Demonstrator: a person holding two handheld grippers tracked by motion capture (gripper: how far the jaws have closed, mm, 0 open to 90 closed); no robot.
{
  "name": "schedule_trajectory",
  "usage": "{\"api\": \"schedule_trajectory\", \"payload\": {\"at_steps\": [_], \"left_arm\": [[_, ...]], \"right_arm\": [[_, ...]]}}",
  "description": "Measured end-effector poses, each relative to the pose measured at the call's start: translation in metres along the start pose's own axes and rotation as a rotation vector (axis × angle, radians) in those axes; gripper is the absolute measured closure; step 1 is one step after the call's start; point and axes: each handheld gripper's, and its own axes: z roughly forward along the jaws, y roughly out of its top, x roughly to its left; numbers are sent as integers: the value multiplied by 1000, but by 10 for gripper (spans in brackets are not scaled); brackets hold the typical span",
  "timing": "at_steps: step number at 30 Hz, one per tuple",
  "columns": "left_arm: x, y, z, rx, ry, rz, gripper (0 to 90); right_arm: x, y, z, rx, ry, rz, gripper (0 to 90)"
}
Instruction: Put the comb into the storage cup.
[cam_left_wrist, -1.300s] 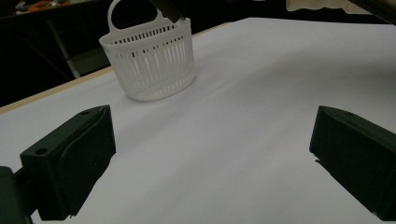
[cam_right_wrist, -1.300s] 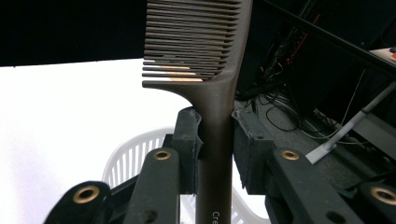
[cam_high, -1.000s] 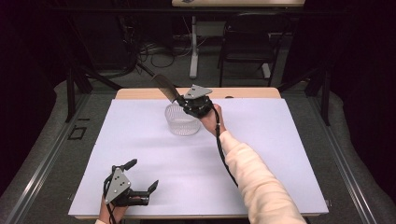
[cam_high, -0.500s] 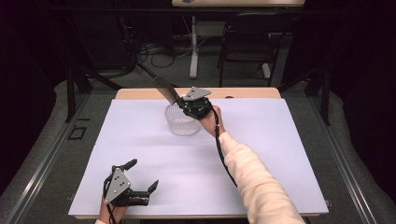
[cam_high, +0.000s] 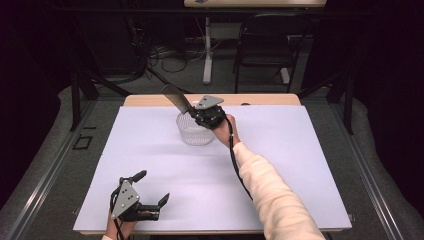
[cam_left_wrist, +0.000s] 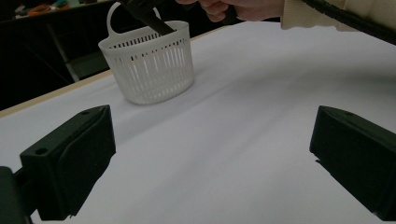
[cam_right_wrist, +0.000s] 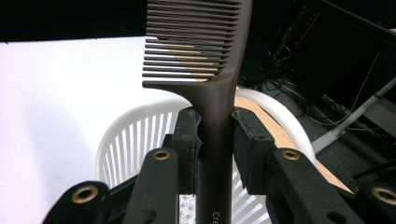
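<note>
White sheeting (cam_high: 280, 165) covers the table from my high view, with dark floor, cables and a black chair (cam_high: 265, 47) beyond its far edge. I take the white slatted basket (cam_high: 194, 131) as my landmark: it stands upright on the sheet close to the far edge, a looped handle rising from its far rim.

My right gripper (cam_high: 196, 114) hangs directly over the basket. In the right gripper view its jaws are pressed tight against both sides of the handle of a dark brown comb (cam_right_wrist: 205, 60), with no gap showing. The comb's toothed end points up and away past the basket's far rim, and in the high view it slants up to the left of the basket. The hand (cam_high: 223, 129) holding this gripper sits just to the right of the basket, a cream sleeve (cam_high: 272, 195) trailing back toward me.

My left gripper (cam_high: 150, 192) rests well short of the basket, near the sheet's near edge. In the left gripper view its two black jaws stand wide apart with bare sheet between them, gripping nothing, and the basket sits far ahead.
</note>
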Motion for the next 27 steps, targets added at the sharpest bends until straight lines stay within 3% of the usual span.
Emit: {"api": "schedule_trajectory", "payload": {"at_steps": [27], "left_arm": [[0,0,0,0,-1,1,4]], "right_arm": [[3,-6,6,49,9,-30,716]]}}
